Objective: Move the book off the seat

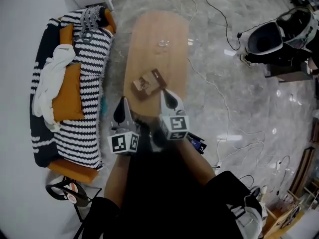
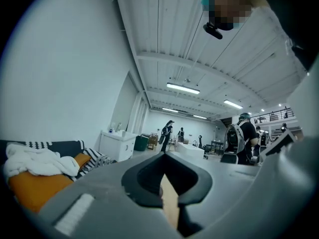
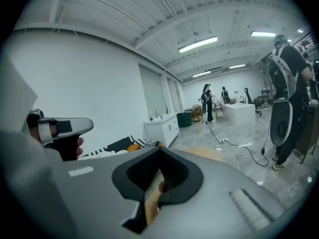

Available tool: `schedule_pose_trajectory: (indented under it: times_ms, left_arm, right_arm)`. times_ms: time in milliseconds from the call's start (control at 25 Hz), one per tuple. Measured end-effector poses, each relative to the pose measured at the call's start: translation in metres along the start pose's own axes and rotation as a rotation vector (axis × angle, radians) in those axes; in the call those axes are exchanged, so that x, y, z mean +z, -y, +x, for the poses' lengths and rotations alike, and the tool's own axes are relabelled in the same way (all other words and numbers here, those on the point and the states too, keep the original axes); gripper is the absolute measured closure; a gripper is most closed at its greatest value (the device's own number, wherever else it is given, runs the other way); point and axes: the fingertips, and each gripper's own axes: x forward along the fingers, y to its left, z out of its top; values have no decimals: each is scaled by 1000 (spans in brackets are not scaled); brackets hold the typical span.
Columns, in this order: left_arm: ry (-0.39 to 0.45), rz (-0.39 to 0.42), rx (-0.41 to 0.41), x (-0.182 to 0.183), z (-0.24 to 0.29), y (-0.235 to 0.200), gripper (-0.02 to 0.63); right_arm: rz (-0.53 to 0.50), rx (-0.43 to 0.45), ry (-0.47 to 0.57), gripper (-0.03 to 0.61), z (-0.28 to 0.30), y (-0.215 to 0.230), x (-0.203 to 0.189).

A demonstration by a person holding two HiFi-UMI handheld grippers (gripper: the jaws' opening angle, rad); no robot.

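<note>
What looks like the book point(image 1: 148, 82) lies on the wooden table point(image 1: 154, 29), clear of the sofa point(image 1: 75, 169) — so the move seems done. The left gripper point(image 1: 122, 108) and right gripper point(image 1: 168, 98) hang above the table's near end, jaws pressed together on nothing (both empty); next comes only a clean retreat.

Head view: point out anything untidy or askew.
A white cloth lies crumpled over the orange cushion on the sofa. The book sits skewed on the wooden table. Cables trail loose across the floor.
</note>
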Motion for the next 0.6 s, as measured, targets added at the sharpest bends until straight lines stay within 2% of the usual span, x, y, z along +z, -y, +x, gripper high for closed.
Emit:
schedule_pose_trajectory:
  times_ms: [320, 600]
  left_arm:
    - [95, 28, -52, 43, -23, -4, 609]
    - [112, 0, -92, 64, -38, -14, 609]
  right_arm:
    - [-76, 5, 125, 569, -35, -36, 50]
    - [-139, -6, 178, 569, -57, -67, 85]
